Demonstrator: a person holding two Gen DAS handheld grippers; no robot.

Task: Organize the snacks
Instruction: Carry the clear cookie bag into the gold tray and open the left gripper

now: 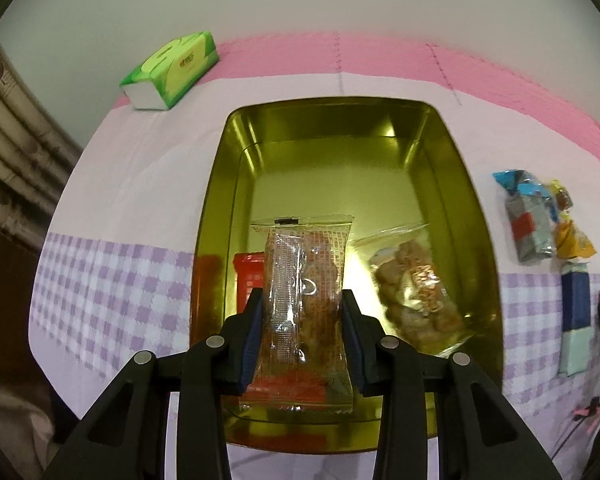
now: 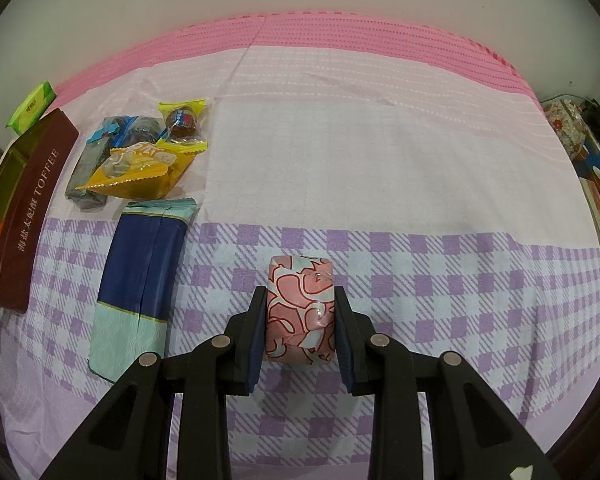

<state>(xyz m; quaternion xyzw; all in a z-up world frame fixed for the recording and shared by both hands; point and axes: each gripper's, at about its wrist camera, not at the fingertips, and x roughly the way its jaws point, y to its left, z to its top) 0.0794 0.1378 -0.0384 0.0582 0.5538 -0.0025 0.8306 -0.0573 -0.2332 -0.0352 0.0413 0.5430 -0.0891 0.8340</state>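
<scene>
The left gripper (image 1: 303, 300) pinches a clear snack packet (image 1: 304, 312) over the gold tin (image 1: 476, 240); release it low, toward twelve o'clock. The right gripper (image 2: 300, 300) closes on a pink sweet (image 2: 301, 312) on the cloth (image 2: 420, 160); lift straight.

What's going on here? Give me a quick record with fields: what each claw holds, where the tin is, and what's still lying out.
left gripper: shut on a clear snack packet, held over the gold tin
right gripper: shut on a pink wrapped candy, above the checked cloth
inside tin: a clear bag of brown snacks, a red packet
still out: blue bar, yellow packets
background: green tissue pack
</scene>
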